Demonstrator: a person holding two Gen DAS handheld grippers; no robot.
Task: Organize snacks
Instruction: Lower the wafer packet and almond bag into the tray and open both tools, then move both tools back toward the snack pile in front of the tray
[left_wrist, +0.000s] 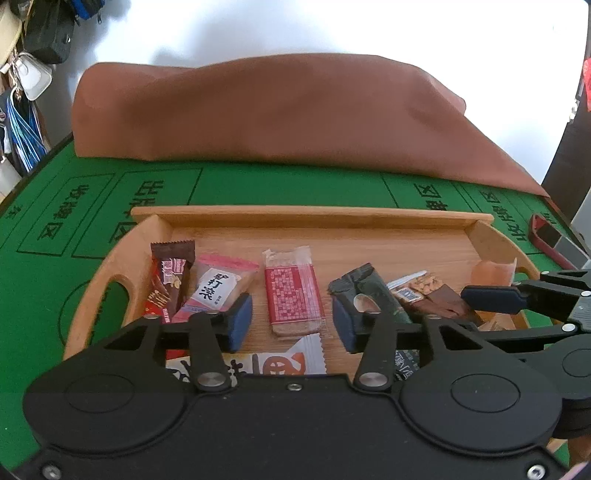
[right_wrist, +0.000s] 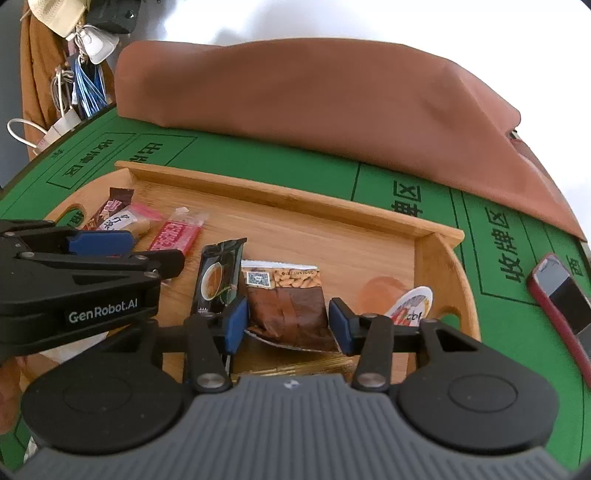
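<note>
Snacks all sit in the wooden tray (left_wrist: 310, 216), roughly in a row, so mostly done. Left gripper (left_wrist: 291, 319) is spread over the red packet (left_wrist: 293, 291), gripping nothing. Right gripper (right_wrist: 288, 325) is spread around the almond packet (right_wrist: 290, 306), pads off it; final straightening probably remains.

A shallow bamboo tray with cut-out handles (left_wrist: 155, 225) carries the wrapped snacks. Toward its left handle end lie a dark brown chocolate bar wrapper (left_wrist: 168, 280) and, touching it, a pink-and-white pastry packet (left_wrist: 218, 284). Just right of them a red-patterned clear-wrapped bar (left_wrist: 293, 291) lies flat, lengthwise. Past mid-tray lie a black tea sachet (right_wrist: 218, 277) and beside it a brown almond snack pack (right_wrist: 288, 299). Near the right handle end sits an orange translucent jelly cup (right_wrist: 380, 295). At the near edge lies a white packet with orange print (left_wrist: 291, 360).
</note>
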